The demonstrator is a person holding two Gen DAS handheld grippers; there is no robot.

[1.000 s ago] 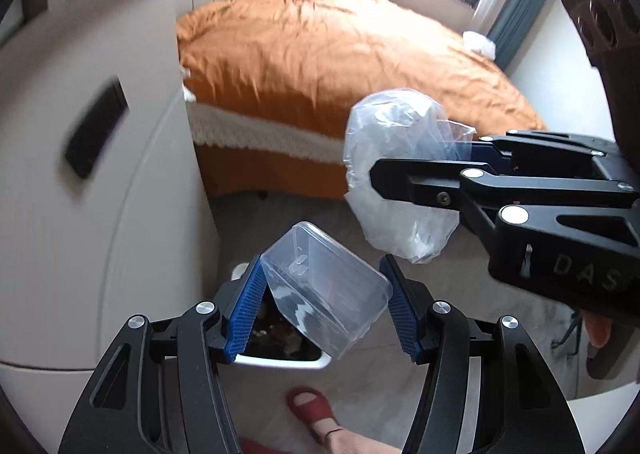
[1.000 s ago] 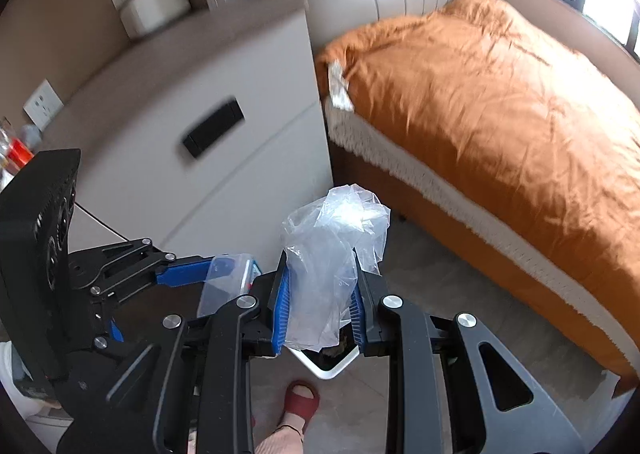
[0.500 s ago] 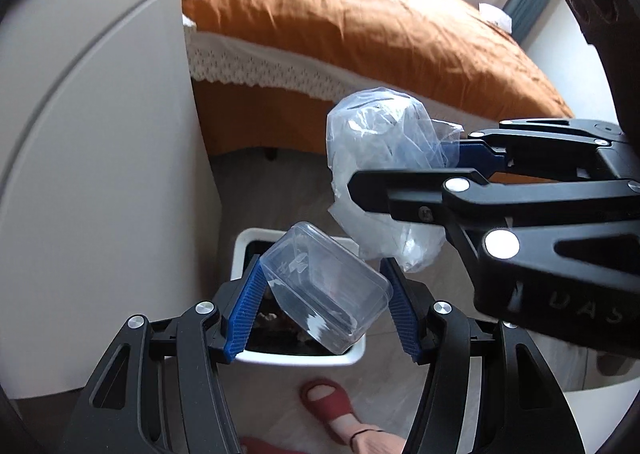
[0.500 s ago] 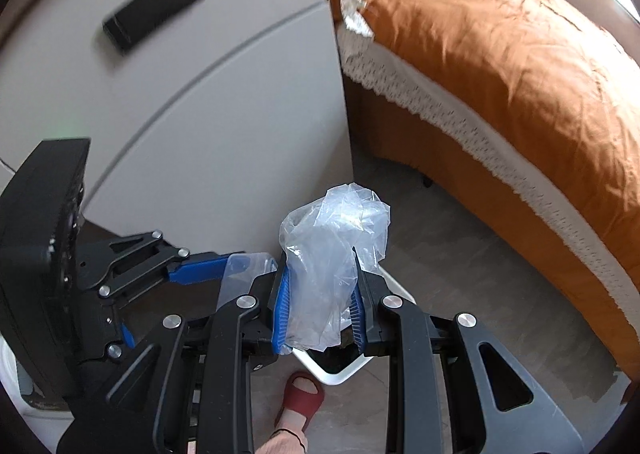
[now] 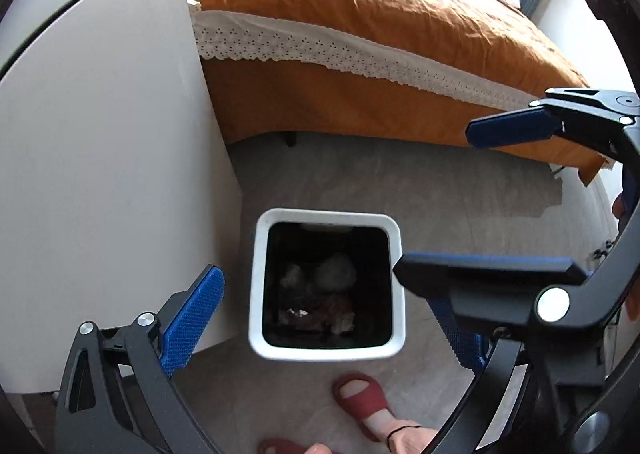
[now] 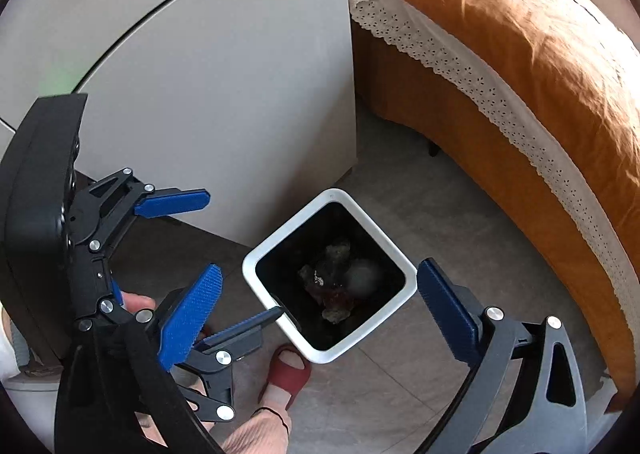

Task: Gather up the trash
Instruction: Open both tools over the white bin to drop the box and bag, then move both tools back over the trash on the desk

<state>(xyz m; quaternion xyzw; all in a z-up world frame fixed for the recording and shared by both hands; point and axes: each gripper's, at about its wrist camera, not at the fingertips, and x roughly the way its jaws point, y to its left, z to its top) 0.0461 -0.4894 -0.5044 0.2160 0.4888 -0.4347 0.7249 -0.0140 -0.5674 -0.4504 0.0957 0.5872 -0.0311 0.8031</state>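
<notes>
- Left gripper: your jaws have just been opening and now stand spread wide with nothing between them; the clear plastic box they held half a second ago is gone from the blue pads.
- Right gripper: your jaws have likewise just been opening and are now released and empty; the crumpled clear bag they pinched a moment ago is no longer there.
- White bin: it stands on the grey floor directly below both grippers, just beside the white cabinet on the left, with the orange bed beyond it on the far side.
- Trash: a dark heap with pale lumps lies at the bottom of the bin; a rounded whitish lump may be the dropped bag, but you cannot pick out the box for certain.
- Meaning for the task: judged from the empty jaws and their place over the opening, both items appear to have been dropped in, so this deposit looks done and your hands are free for more litter.
- Your red slipper sits just near of the bin.
- Writing: no brand, label or lettering can be read in either view.
</notes>
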